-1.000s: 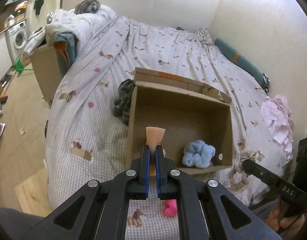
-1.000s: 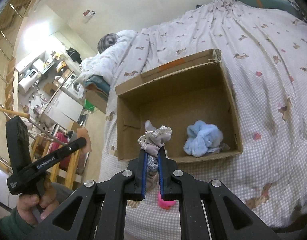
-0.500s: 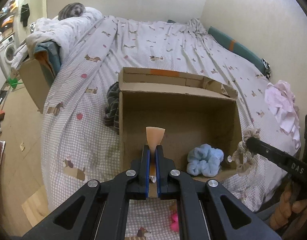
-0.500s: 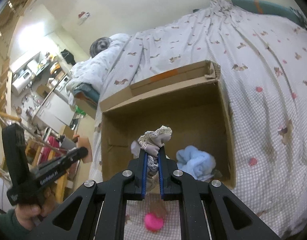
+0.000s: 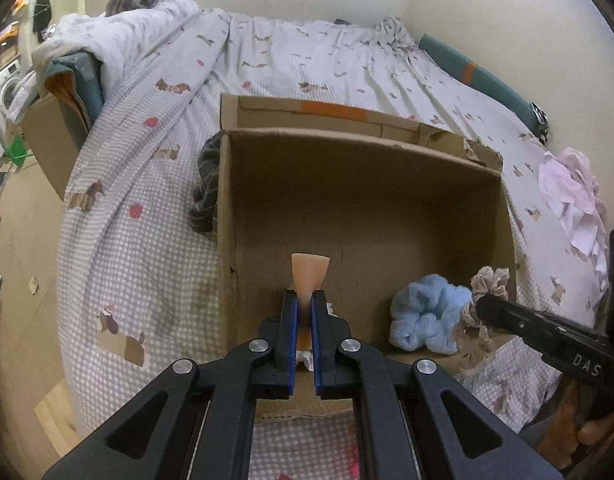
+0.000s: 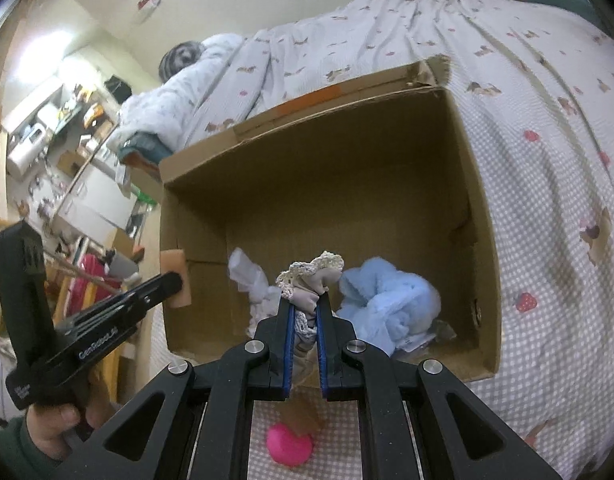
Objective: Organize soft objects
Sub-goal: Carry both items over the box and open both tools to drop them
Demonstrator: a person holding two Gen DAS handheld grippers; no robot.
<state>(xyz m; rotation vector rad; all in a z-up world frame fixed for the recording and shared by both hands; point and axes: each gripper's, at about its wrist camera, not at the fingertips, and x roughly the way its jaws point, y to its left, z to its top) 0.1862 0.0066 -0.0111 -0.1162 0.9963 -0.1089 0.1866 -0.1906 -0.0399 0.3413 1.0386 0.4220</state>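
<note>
An open cardboard box [image 5: 363, 200] lies on the bed, also in the right wrist view [image 6: 483, 264]. My left gripper [image 5: 303, 298] is shut on a peach sponge [image 5: 310, 274], held over the box's near left edge; the sponge also shows in the right wrist view [image 6: 175, 278]. My right gripper [image 6: 305, 304] is shut on a beige lace scrunchie [image 6: 313, 276], over the box's near right side, next to a light blue scrunchie [image 6: 391, 306] inside. The blue scrunchie [image 5: 429, 312] and beige scrunchie [image 5: 489, 280] also show in the left wrist view. A white cloth [image 6: 253, 284] lies in the box.
A pink object [image 6: 289, 450] lies on the checked bedspread [image 5: 147, 240] before the box. A dark striped cloth [image 5: 205, 188] sits beside the box's left wall. Pink cloth [image 5: 571, 196] lies at right. Another cardboard box with bedding [image 5: 55, 136] stands left of the bed.
Both grippers have moved forward toward the box with their items still held. The sponge and the beige scrunchie are now over the box's near edge.
</note>
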